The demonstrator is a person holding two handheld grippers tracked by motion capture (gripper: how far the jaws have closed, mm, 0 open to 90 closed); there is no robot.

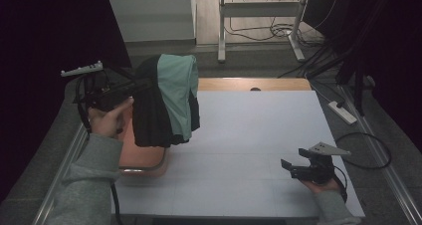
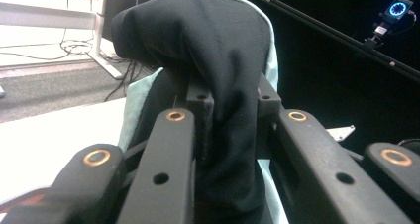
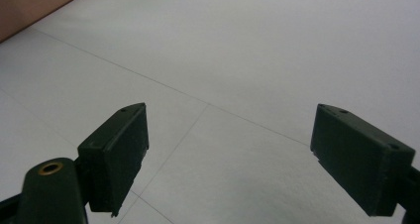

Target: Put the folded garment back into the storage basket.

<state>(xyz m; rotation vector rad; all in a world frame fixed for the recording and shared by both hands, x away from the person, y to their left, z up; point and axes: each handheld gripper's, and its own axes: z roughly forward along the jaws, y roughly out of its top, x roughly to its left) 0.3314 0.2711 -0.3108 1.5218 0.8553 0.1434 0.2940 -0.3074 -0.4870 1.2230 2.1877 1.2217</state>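
1. Garment [image 1: 169, 103]: black with a mint-green panel, hanging in the air over the left side of the white table [image 1: 249, 150], bunched and draped down. It sits above the orange tray [image 1: 144, 160], so a drop would likely land it there.
2. Left gripper [image 1: 130, 88]: raised and reaching right, jaws clamped on a fold of the black fabric (left gripper view shows cloth squeezed between the two jaws [image 2: 233, 130]). Pinching near the top lets the rest hang free and unfold under its own weight.
3. Right gripper [image 1: 291, 168]: low, near the table's right front, jaws spread wide with nothing between them; well apart from the garment.
4. My read: the right one is parked ready to take a second corner.
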